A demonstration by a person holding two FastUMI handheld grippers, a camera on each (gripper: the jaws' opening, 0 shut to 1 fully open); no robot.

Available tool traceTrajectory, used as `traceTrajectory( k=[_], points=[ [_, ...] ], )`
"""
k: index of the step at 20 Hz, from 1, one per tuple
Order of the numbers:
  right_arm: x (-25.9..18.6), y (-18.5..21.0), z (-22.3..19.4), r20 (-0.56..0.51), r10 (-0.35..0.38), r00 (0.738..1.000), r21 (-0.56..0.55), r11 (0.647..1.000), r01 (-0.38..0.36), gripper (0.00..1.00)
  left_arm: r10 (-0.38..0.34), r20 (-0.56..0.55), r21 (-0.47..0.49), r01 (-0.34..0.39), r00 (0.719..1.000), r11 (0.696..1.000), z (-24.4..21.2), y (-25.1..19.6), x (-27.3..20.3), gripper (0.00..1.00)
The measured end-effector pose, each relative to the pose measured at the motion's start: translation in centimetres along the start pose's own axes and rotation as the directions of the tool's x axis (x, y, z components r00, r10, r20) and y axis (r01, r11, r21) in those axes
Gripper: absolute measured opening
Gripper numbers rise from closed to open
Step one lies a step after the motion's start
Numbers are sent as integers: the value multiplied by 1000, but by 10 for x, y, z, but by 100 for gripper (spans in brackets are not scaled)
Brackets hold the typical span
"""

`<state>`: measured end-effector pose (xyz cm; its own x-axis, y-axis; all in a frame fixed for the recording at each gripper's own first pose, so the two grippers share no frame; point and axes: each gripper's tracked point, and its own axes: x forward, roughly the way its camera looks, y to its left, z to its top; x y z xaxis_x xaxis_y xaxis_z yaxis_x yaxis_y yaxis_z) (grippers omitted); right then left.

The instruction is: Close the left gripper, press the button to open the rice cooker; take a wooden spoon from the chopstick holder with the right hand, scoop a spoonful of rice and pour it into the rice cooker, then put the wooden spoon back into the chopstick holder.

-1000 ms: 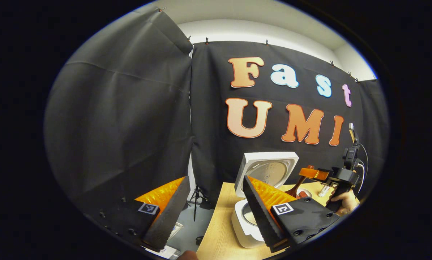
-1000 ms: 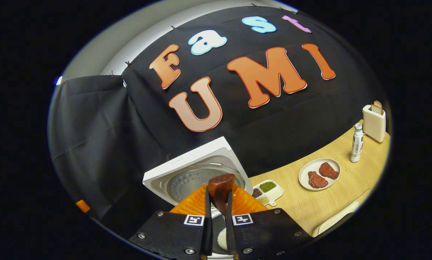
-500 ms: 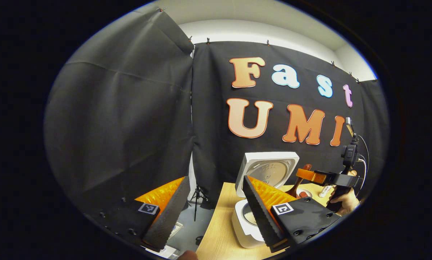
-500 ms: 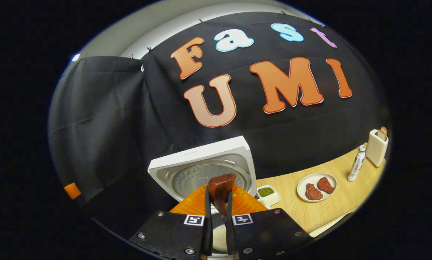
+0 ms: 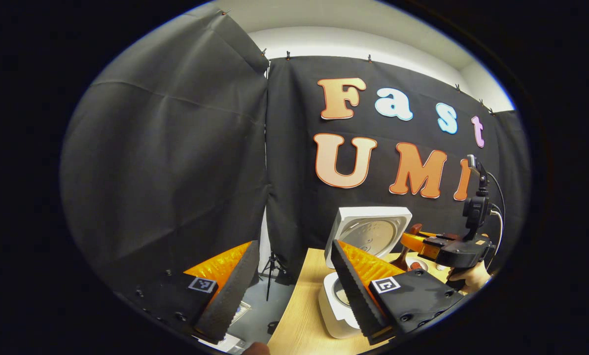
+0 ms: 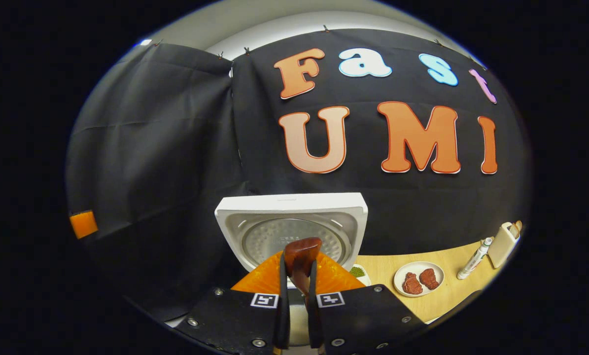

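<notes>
The rice cooker stands on the bench with its lid up, at 6 o'clock in the right gripper view. The right gripper is clamped on the wooden spoon above the pot. The left gripper is held apart. The pouring step seems in hand; next the spoon must return to the chopstick holder.

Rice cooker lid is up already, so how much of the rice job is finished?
Done: the white rice cooker stands with its square lid raised. In hand: the right tool is shut on the dark brown wooden spoon, held over the cooker's pot. The left tool waits open beside the cooker. Whether the rice is poured in yet I cannot tell. Left: putting the spoon back into the chopstick holder.
</notes>
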<state>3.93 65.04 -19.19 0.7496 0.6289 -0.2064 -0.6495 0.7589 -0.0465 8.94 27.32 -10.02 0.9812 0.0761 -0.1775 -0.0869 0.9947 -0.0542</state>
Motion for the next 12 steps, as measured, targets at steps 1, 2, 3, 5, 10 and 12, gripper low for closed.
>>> traceTrajectory(
  k=[1, 2, 3, 5, 10, 12],
  points=[
    [0, 2, -1, -1, 6, 1000, -19, 1000, -6, 14, 4, 0, 3, -4, 1000, 1000, 0, 0, 0, 99],
    [-2, 2, -2, -1, 6, 1000, -40, 999, -6, 14, 7, 0, 5, -7, 1000, 1000, 0, 1, 0, 99],
    [-2, 0, -3, -2, 4, 1000, -52, 999, -4, 14, 8, 0, 5, -8, 1000, 1000, 0, 0, 0, 99],
    [-3, 0, -7, -11, 13, 1000, -25, 1000, -14, 14, 12, 0, 2, -12, 1000, 1000, -1, 1, -1, 99],
    [-11, -25, -6, -10, 9, 1000, 145, 989, -8, 14, 17, -1, -2, -17, 1000, 1000, -2, 0, -4, 99],
    [-20, -44, -2, -2, -7, 1000, 231, 973, 8, 14, 20, -4, 1, -20, 1000, 1000, -3, -3, -5, 99]
  ],
)
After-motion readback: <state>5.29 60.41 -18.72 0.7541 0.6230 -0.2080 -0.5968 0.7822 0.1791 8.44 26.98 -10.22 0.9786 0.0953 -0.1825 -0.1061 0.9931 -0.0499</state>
